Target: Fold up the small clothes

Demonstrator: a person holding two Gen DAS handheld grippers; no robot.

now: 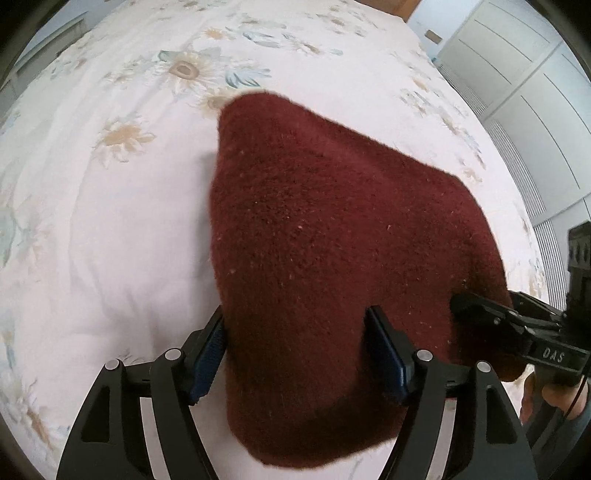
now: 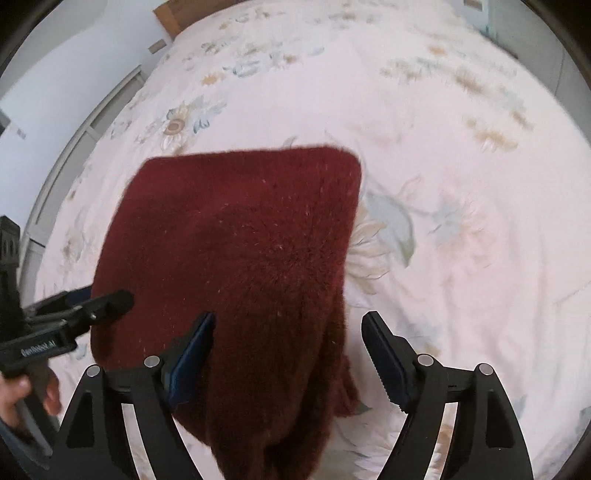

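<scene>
A dark red fuzzy knit garment [image 1: 332, 229] lies folded on the bed and also fills the middle of the right wrist view [image 2: 236, 236]. My left gripper [image 1: 295, 317] is open over its near left part. The cloth's left edge runs beside the left pad [image 1: 207, 354], and the right finger rests over the knit. My right gripper [image 2: 288, 319] is open over the garment's near right edge, with bare sheet between the cloth and its right finger [image 2: 384, 354]. Each gripper shows at the edge of the other's view, the right gripper [image 1: 469, 304] and the left gripper [image 2: 118, 299].
The white bedspread [image 1: 110, 221] with pale sunflower prints stretches all around the garment. White wardrobe doors [image 1: 517, 74] stand beyond the bed's far right side. A wooden headboard corner [image 2: 170, 16] and a white frame [image 2: 74, 147] lie at the far left. A person's hand [image 2: 14, 398] grips the left handle.
</scene>
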